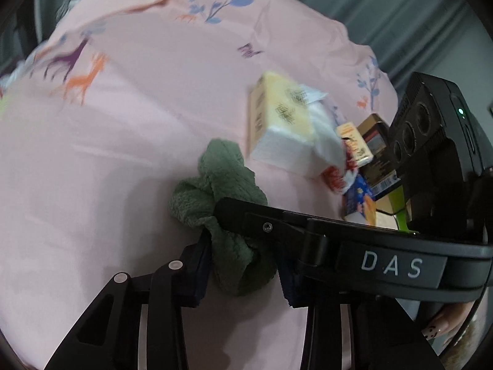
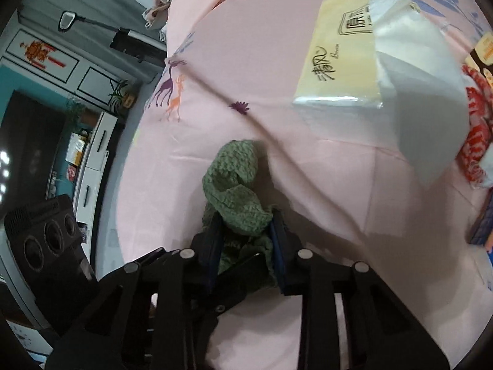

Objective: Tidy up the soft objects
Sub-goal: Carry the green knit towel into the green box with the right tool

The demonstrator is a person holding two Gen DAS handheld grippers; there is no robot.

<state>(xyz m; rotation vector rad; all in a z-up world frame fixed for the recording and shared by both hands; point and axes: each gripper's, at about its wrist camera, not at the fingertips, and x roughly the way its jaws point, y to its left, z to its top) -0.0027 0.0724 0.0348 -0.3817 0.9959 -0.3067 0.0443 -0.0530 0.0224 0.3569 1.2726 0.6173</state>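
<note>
Both grippers pinch the same green knitted cloth (image 1: 222,185) above the pink printed bedsheet (image 1: 123,138): the left hand-held gripper (image 1: 243,265) grips its near end, the right hand-held gripper (image 2: 246,246) likewise. A yellow tissue pack (image 2: 336,52) lies beyond, to the right.

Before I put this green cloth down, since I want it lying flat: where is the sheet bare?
Bare pink sheet lies between the deer print and the tissue pack, and left of the cloth. Right of the pack it is crowded with boxes and packets.
</note>
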